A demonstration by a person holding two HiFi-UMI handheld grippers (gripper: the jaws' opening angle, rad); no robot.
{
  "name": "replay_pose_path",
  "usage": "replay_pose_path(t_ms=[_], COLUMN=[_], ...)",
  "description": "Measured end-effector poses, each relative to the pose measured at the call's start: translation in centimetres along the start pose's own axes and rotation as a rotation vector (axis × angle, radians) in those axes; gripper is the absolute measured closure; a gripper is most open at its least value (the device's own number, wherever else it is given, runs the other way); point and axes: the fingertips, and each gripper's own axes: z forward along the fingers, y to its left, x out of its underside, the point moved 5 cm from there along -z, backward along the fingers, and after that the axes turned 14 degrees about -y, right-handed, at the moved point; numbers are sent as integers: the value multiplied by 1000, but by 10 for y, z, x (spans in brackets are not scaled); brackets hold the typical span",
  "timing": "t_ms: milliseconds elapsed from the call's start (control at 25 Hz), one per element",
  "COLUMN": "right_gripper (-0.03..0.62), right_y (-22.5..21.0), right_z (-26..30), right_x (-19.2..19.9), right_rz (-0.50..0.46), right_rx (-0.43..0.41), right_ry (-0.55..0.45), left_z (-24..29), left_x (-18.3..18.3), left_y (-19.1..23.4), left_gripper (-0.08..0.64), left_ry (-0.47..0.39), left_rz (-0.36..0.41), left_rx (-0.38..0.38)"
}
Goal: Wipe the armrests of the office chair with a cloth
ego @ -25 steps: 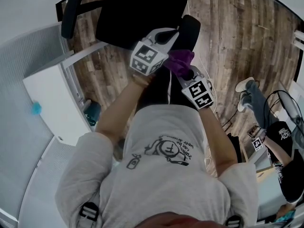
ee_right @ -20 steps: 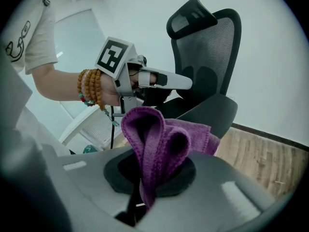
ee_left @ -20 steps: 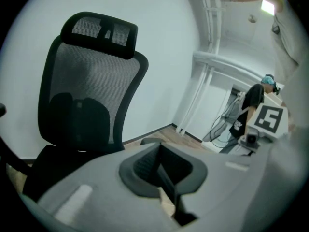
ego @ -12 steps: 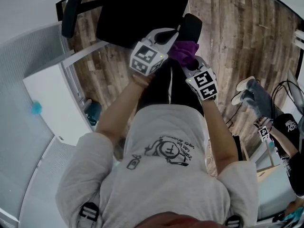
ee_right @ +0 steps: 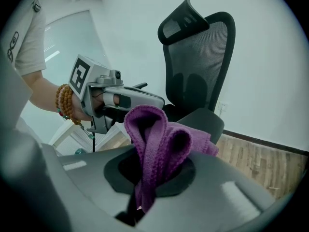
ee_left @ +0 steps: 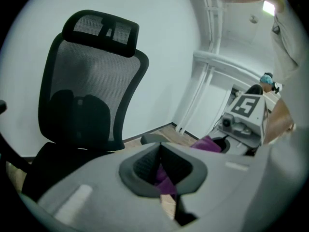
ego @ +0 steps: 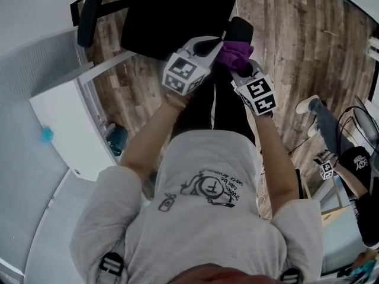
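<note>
Purple knitted cloth [ee_right: 159, 144] at the black padded armrest's [ego: 240, 28] near end — your right gripper [ego: 238, 65] is clenched on it.
Your left gripper [ee_left: 160, 151] seems to pinch an edge too; it looks soft and floppy — hold the bunched middle.

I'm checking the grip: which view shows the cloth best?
The right gripper view: the cloth fills its middle, bunched in the right claw. The head view shows a small purple lump; the left gripper view, only slivers.

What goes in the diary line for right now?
left gripper: shut on cloth | right gripper: shut on cloth | cloth: near armrest
</note>
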Motion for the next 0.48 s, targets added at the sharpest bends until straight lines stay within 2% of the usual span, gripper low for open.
replay_pose_path(t_ms=[480], right_gripper=[565], right_y=[-54], right_z=[15], right_x=[-26], right_rz=[-70], right_rx=[33], right_ry=[-11], left_z=[9], left_x=[-1], left_y=[5], left_gripper=[558], left_ry=[5], left_rz=[0], left_rx=[-1])
